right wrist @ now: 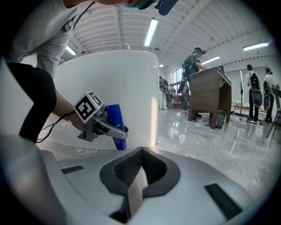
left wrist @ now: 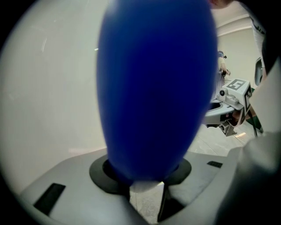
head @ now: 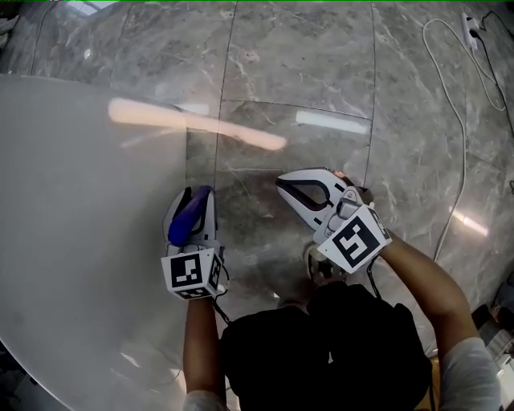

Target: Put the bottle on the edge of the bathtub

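A dark blue bottle is clamped between the jaws of my left gripper, just beside the outer wall of the large white bathtub. In the left gripper view the bottle fills most of the picture, with the tub wall behind it. The right gripper view shows the bottle held upright in the left gripper in front of the tub. My right gripper hovers over the floor to the right, its jaws together with nothing between them.
Grey marble floor tiles stretch ahead. A white cable runs along the right to a power strip. In the right gripper view a wooden desk and several people stand far off.
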Available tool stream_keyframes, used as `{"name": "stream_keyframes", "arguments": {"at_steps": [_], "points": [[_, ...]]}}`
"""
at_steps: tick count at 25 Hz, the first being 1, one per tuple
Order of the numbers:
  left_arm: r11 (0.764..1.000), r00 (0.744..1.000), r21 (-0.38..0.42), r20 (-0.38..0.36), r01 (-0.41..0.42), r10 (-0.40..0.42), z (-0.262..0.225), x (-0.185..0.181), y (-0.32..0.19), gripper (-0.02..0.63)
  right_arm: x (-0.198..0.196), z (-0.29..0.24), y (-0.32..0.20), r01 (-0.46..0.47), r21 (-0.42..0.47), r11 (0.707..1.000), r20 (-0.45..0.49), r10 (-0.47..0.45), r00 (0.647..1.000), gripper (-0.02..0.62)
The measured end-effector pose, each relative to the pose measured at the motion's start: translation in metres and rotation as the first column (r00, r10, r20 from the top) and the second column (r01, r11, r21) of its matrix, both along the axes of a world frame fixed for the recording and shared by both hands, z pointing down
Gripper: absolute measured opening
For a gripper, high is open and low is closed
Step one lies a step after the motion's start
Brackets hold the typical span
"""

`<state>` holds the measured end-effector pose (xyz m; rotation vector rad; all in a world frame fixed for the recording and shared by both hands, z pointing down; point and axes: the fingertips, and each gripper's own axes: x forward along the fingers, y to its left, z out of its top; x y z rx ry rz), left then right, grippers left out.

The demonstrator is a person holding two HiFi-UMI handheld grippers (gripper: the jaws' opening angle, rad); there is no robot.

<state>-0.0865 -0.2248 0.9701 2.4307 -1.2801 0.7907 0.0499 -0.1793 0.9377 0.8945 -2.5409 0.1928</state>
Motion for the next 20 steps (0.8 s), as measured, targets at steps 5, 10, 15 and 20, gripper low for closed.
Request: {"name": "stream_keyframes", "arguments": {"at_steps": [5, 10, 15, 20], "points": [[1.0, 1.0, -0.022, -0.012, 0.02, -0.021, 0.018, -0.005, -0.009, 0.172, 0.004, 0.006, 0.004, -0.032, -0.021, 0.999, -0.002, 0.032, 0.999, 0.006], [0.999, 1.0, -0.025, -0.003, 0.027, -0.027, 0.029, -0.009, -0.022, 0.172, 0.005, 0.007, 0.0, -0.083, -0.013, 0.996, 0.016, 0.083, 0.996, 0.006], [0.998, 0.999, -0.038, -0.017, 0.043, -0.044, 0.047, -0.006, -0.031, 0.172, 0.011, 0.011, 0.005, -0.089, -0.033, 0.995, 0.02, 0.09, 0.996, 0.006], [0.996, 0.997, -0.047, -0.033, 0.074, -0.075, 0.062, -0.009, -0.045, 0.172, 0.015, 0.022, 0.019, -0.084, -0.064, 0.994, -0.003, 0.084, 0.996, 0.006]]}}
